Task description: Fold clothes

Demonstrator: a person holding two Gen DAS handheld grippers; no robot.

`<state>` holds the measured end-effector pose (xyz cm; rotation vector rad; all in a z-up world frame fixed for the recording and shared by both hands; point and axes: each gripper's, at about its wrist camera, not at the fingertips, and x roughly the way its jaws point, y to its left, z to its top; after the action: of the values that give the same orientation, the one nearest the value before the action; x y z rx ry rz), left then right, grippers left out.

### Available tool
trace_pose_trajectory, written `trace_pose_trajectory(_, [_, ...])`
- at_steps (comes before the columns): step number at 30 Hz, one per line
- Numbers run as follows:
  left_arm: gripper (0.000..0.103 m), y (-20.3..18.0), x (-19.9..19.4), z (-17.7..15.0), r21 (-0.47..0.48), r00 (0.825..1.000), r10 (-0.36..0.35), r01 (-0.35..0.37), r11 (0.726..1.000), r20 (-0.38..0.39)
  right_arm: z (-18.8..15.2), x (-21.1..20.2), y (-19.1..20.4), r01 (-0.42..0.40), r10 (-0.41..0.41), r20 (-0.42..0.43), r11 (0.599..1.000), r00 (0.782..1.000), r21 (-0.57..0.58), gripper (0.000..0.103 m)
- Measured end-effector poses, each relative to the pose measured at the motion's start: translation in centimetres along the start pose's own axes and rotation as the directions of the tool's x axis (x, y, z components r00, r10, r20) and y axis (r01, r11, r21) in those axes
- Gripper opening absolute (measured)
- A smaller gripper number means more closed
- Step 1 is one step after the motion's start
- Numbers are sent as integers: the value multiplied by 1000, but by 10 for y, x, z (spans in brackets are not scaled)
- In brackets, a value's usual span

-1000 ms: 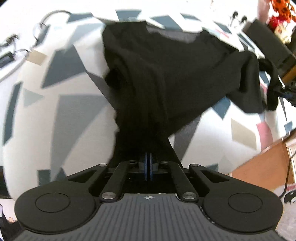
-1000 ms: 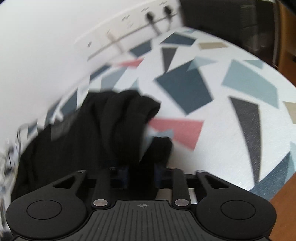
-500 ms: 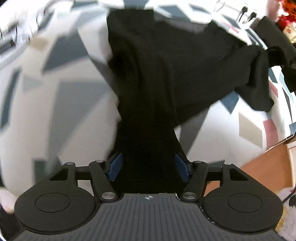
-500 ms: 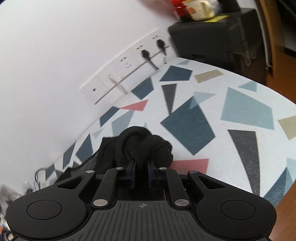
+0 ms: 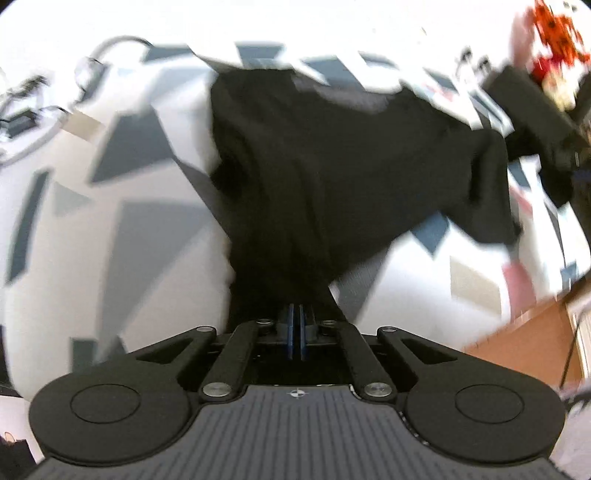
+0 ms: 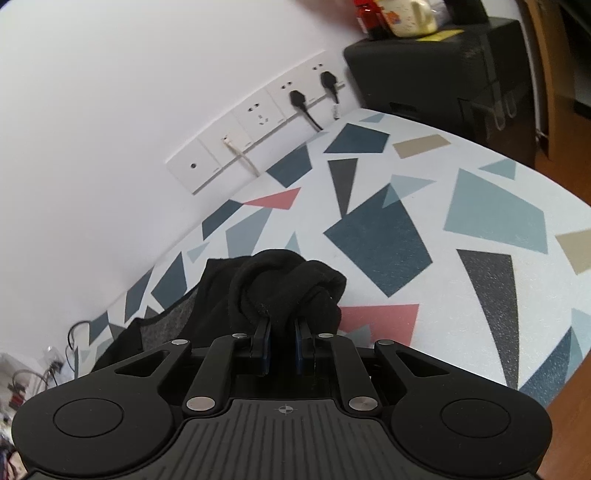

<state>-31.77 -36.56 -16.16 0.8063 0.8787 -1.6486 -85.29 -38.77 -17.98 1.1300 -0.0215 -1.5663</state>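
A black garment [image 5: 332,177] of soft, matte knit lies spread over a table [image 5: 122,251] whose white cover carries a print of sharp triangles and quadrilaterals in slate blue, grey, tan and coral. In the left wrist view, which is blurred, the cloth runs from the centre up toward 12 o'clock and out to 2 o'clock, narrowing to a gathered neck at the left gripper [image 5: 295,314]. That gripper's jaws have just snapped together; its blue pads meet almost flush and pinch the cloth's near edge. Loose cables [image 5: 88,70] trail at 10 o'clock, and a wooden floor [image 5: 517,347] shows at 4 o'clock.

In the right wrist view the right gripper [image 6: 282,332] stands narrow, its pads pressing a rolled, bunched wad of the same garment [image 6: 280,284], which humps up at the centre and drapes away toward 8 o'clock. The open patterned tabletop [image 6: 443,229] fills 1 to 4 o'clock. Along the white wall at 11 to 12 o'clock runs a row of white socket plates [image 6: 255,122], two with black plugs [image 6: 297,99] and one with a pale cable. A black box-shaped unit [image 6: 436,66] stands at 1 o'clock with a cream jug [image 6: 410,16] on top. No writing is legible.
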Motion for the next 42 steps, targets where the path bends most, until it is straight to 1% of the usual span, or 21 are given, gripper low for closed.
trace_pose_trajectory(4, [4, 19, -16, 20, -50, 998, 14, -11, 999, 54, 1, -1, -5, -2, 2, 5, 1000, 1000, 29, 11])
trace_pose_trajectory(5, [14, 21, -13, 22, -51, 999, 5, -3, 999, 39, 0, -1, -5, -3, 3, 4, 1000, 1000, 27, 11])
trace_pose_trajectory(6, [36, 19, -6, 21, -31, 1000, 10, -9, 999, 11, -1, -1, -5, -3, 3, 2, 1000, 1000, 24, 11])
trace_pose_trajectory(7, [50, 17, 0, 20, -11, 1000, 15, -15, 1000, -17, -2, 0, -4, -3, 3, 0, 1000, 1000, 22, 11])
trace_pose_trajectory(8, [72, 14, 7, 19, 10, 999, 22, -21, 1000, -45, -3, 0, -4, -3, 3, -3, 1000, 1000, 19, 11])
trace_pose_trajectory(10, [74, 3, 23, 8, 75, 994, 49, -42, 996, -93, -4, 1, -3, -3, 3, -8, 1000, 1000, 14, 11])
trace_pose_trajectory(12, [77, -4, 44, 0, 82, 983, 55, -41, 996, -177, -6, 3, -1, 0, 0, -14, 1000, 1000, 6, 11])
trace_pose_trajectory(13, [76, -8, 45, -3, 96, 988, 75, -62, 993, -137, -6, 3, -1, 3, -3, -17, 1000, 1000, 0, 11])
trace_pose_trajectory(14, [75, -12, 47, -3, 105, 988, 84, -70, 992, -131, -7, 3, 0, 7, -7, -20, 1000, 1000, -6, 11])
trace_pose_trajectory(16, [38, -19, 47, -3, 138, 990, 87, -71, 988, -113, -9, 2, -1, 13, -14, -26, 1000, 1000, -10, 11])
trace_pose_trajectory(17, [8, -22, 46, -3, 151, 990, 37, -16, 988, -137, -10, 2, -1, 17, -17, -28, 1000, 999, -11, 11])
trace_pose_trajectory(18, [9, -26, 45, -3, 163, 987, -11, 38, 986, -161, -11, 1, -2, 19, -19, -30, 1000, 999, -9, 11])
trace_pose_trajectory(20, [9, -34, 40, -6, 224, 986, -26, 64, 973, -166, -11, 1, -4, 20, -20, -36, 1000, 999, -2, 12])
trace_pose_trajectory(22, [9, -40, 27, -9, 299, 993, 1, 33, 954, -114, -10, 0, -6, 15, -15, -30, 1000, 999, 14, 12])
trace_pose_trajectory(25, [9, -30, 7, 5, 270, 998, -5, 21, 963, -60, -7, -1, -8, 4, -3, -15, 1000, 1000, 29, 12])
trace_pose_trajectory(29, [9, -12, -26, 42, 183, 999, -9, -1, 983, 54, 5, 7, -9, -12, 13, -23, 999, 1000, 52, 12])
trace_pose_trajectory(31, [9, -3, -42, 64, 129, 993, -32, 17, 991, 112, 17, 14, -5, -23, 25, -23, 996, 999, 87, 11])
trace_pose_trajectory(33, [9, 4, -54, 88, 87, 986, -76, 64, 994, 147, 31, 20, 9, -59, 59, 0, 995, 998, 86, 11])
trace_pose_trajectory(36, [9, 4, -59, 114, 87, 977, -155, 143, 986, 148, 50, 26, 44, -144, 143, 41, 989, 989, 30, 11])
trace_pose_trajectory(38, [9, 0, -57, 117, 115, 977, -178, 165, 980, 118, 60, 32, 68, -199, 199, 50, 980, 979, -1, 11])
trace_pose_trajectory(42, [9, -8, -42, 89, 169, 985, -171, 166, 972, 18, 65, 51, 113, -302, 304, 32, 952, 952, -49, 8])
